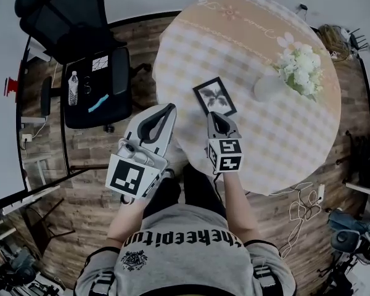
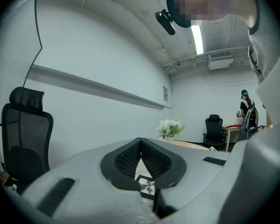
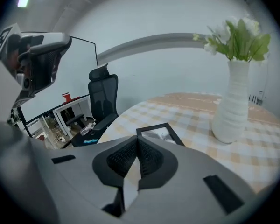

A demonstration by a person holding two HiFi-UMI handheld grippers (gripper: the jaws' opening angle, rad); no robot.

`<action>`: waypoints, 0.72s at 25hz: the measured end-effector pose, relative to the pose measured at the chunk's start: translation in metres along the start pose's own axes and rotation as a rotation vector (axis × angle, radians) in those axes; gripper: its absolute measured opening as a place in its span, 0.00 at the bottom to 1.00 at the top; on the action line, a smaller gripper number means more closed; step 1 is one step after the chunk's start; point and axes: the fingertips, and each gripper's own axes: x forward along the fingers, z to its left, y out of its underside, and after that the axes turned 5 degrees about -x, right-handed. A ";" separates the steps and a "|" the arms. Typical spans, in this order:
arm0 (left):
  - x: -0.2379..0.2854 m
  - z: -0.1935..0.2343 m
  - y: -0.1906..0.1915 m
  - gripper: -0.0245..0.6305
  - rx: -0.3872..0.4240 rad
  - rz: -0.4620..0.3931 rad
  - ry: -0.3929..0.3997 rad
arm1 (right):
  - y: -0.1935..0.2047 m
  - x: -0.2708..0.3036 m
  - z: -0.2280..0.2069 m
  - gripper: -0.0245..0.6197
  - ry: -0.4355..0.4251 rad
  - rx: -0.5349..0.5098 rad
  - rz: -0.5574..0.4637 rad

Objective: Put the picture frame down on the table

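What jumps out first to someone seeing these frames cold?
The black picture frame lies flat on the round checked table, just beyond both grippers. The left gripper and right gripper hover at the table's near edge, jaws together and holding nothing. A white vase of flowers stands to the frame's right.

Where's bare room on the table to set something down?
Bare table right of the picture frame, nearer than the vase; also its far side. Crowded: near edge, where the right gripper sits by the frame.
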 end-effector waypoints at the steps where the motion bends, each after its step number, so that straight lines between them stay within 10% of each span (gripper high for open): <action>1: -0.003 -0.003 -0.002 0.06 0.002 -0.003 0.011 | -0.005 -0.007 0.002 0.05 0.010 0.000 -0.019; 18: -0.046 -0.054 -0.021 0.06 0.033 -0.056 0.232 | -0.069 -0.129 0.033 0.05 0.198 0.028 -0.302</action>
